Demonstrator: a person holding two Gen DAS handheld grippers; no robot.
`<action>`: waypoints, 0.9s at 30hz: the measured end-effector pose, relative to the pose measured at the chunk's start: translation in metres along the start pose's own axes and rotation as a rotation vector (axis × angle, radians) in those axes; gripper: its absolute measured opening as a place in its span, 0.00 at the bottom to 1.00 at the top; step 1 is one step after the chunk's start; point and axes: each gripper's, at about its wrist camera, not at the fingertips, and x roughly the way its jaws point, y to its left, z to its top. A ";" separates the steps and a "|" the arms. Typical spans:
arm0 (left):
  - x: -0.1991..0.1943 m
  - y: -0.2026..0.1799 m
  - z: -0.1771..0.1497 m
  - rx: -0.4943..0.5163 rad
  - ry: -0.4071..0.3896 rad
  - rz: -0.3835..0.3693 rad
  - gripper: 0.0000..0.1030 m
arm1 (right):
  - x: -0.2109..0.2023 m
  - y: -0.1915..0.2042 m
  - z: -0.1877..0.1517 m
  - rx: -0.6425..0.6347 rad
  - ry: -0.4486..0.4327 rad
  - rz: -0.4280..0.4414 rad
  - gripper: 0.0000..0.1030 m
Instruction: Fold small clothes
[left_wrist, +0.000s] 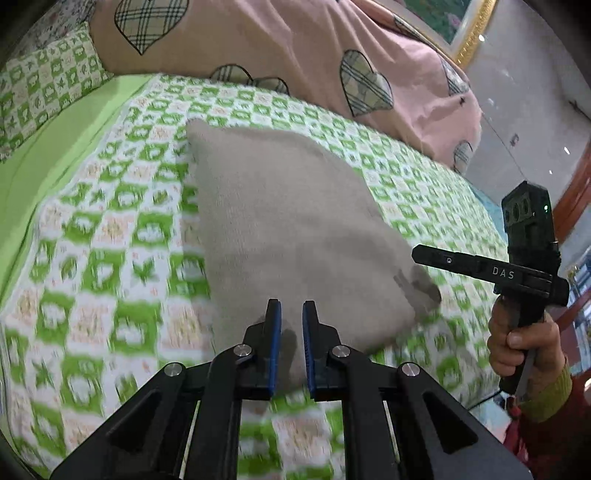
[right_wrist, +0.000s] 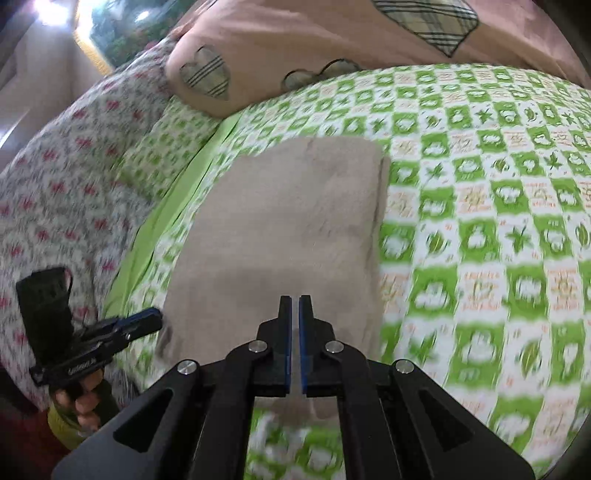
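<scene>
Lying folded square, beige cloth (right_wrist: 280, 236) on bedsheet (right_wrist: 480, 206).

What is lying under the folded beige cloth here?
The beige cloth lies flat on the green-and-white checked bedspread, which shows all around it. Whatever lies directly beneath the cloth is covered, and its inner folded layers cannot be seen.

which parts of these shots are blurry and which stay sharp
Left wrist view: the green checked bedsheet and beige folded cloth smear with motion, while the left hand-held gripper stays crisp. Right wrist view: same smear, right hand-held gripper sharp.
</scene>
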 end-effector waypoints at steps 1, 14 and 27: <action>0.002 0.000 -0.006 0.003 0.017 0.014 0.11 | 0.000 0.001 -0.006 -0.007 0.012 -0.006 0.04; 0.020 0.006 -0.027 -0.044 0.075 0.054 0.11 | 0.019 -0.021 -0.040 0.039 0.068 -0.131 0.04; -0.006 -0.016 -0.041 -0.026 0.086 0.164 0.38 | -0.016 -0.009 -0.059 0.039 0.073 -0.207 0.12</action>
